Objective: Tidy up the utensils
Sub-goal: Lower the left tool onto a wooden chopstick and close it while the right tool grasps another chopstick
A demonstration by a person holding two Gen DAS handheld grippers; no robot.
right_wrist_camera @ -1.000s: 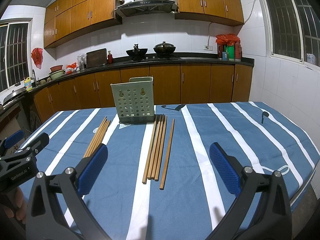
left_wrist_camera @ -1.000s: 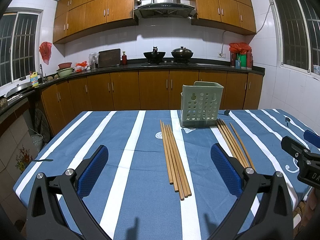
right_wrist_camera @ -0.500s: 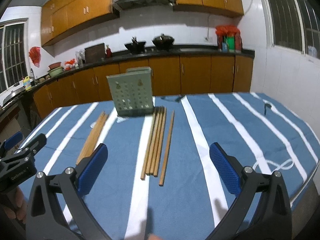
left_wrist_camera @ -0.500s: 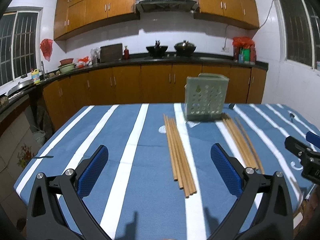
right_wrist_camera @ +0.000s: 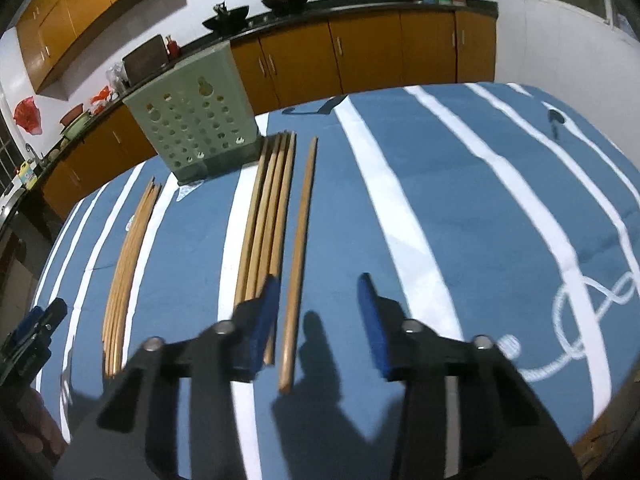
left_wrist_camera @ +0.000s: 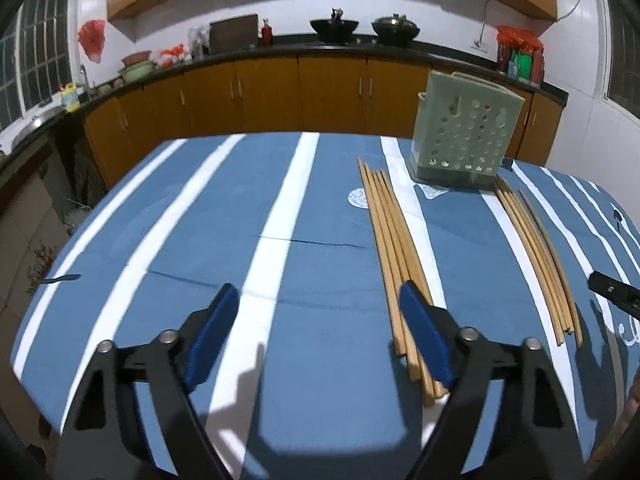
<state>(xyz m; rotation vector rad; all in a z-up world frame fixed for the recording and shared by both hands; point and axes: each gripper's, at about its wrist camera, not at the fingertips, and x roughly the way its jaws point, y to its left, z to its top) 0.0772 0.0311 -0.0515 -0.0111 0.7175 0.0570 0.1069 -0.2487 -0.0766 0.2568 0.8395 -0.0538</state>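
Chopsticks (left_wrist_camera: pixel 394 248) left of the holder (left_wrist_camera: pixel 464 136) look light, stiff and slick beside the narrowing, empty left gripper (left_wrist_camera: pixel 316 312), while the closing right gripper (right_wrist_camera: pixel 318 300), gripping nothing, straddles a single stick (right_wrist_camera: pixel 298 264), best pinched near its end.

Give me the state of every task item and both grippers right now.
Utensil holder: upright on table, no chopsticks showing.
Left chopstick bundle: flat on tablecloth.
Right chopstick bundle: flat.
Single chopstick: flat, apart.
Left gripper: open, closing, empty.
Right gripper: open, closing, straddling the single chopstick.
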